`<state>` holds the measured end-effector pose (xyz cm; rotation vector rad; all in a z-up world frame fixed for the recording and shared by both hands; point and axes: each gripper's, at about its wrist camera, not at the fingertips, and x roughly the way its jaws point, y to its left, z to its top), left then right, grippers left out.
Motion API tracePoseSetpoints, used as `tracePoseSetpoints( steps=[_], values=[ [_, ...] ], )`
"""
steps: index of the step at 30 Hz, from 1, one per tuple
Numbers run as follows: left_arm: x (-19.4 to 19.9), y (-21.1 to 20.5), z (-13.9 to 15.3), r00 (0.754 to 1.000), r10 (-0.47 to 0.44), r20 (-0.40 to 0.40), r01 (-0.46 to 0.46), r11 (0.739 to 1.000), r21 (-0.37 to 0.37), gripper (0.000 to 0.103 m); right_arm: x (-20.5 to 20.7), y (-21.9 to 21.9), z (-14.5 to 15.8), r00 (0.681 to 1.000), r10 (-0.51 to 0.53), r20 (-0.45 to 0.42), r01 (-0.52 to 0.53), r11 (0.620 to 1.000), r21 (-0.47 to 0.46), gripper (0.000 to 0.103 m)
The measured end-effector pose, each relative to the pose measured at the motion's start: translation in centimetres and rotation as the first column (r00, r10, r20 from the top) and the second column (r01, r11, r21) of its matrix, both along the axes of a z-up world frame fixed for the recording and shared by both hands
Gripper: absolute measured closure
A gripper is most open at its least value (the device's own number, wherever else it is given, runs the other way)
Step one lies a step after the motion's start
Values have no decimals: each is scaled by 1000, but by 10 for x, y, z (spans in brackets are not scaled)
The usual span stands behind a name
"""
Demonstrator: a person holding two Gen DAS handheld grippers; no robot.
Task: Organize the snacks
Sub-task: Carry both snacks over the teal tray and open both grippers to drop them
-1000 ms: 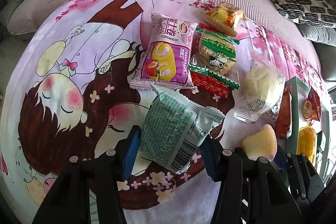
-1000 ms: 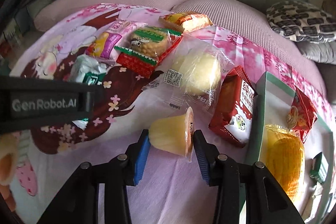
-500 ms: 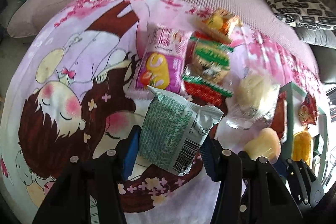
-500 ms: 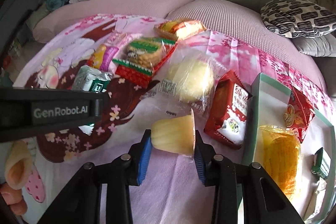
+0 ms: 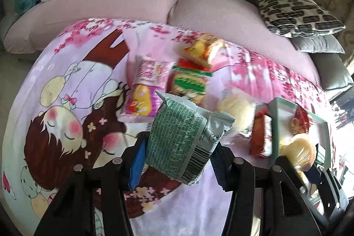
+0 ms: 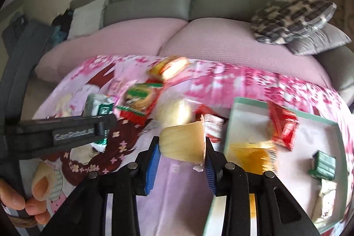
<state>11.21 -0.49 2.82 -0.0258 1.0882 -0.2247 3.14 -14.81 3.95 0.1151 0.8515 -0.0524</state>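
My left gripper (image 5: 177, 158) is shut on a green and silver snack packet (image 5: 183, 136) and holds it above the pink cartoon blanket (image 5: 66, 103). My right gripper (image 6: 180, 160) is shut on a yellow jelly cup (image 6: 182, 143), lifted close to the left edge of the green-rimmed tray (image 6: 243, 103). The jelly cup also shows in the left wrist view (image 5: 298, 152) over the tray (image 5: 285, 103). The tray holds a red packet (image 6: 283, 125), a yellow snack (image 6: 250, 152) and a small green packet (image 6: 324, 166).
On the blanket lie a purple cake packet (image 5: 146, 90), a red-and-green biscuit packet (image 5: 190, 81), an orange packet (image 5: 203, 50), a clear-wrapped bun (image 5: 234, 107) and a red packet (image 5: 258, 136). A grey sofa with pink cushions (image 5: 199, 10) and a patterned pillow (image 5: 298, 14) lies behind.
Both grippers have lifted with their snacks. The right gripper with the jelly cup has moved right toward the tray. The left gripper has raised the green packet off the blanket.
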Motion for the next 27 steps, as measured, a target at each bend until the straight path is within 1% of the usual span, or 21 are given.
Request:
tracePoseSetpoints(
  steps=[4,9,16,18,20,21,27],
  values=[
    [-7,-23,7,998,-60,11,61,998,-6,48,-12,-33,13,996,-92,18,92,996,22,64],
    [-16,-54,13,991,-133,9,134,990,-34,48,-26,-87,22,973,-228,33,227,973,42,64],
    [-28,-112,23,966,-256,15,257,966,-33,48,-44,-161,16,914,-406,28,404,913,51,64],
    [-31,-134,27,954,-300,23,301,953,-35,48,-49,-181,13,893,-449,28,447,893,47,64],
    [-35,-153,28,940,-340,22,340,940,-37,48,-52,-199,7,876,-481,25,479,875,65,64],
    [-37,-167,28,930,-368,19,368,929,-38,48,-55,-208,3,868,-496,22,493,866,80,64],
    [-48,-226,18,878,-478,-10,477,878,-30,48,-61,-240,-15,836,-549,-12,547,830,110,64]
  ],
)
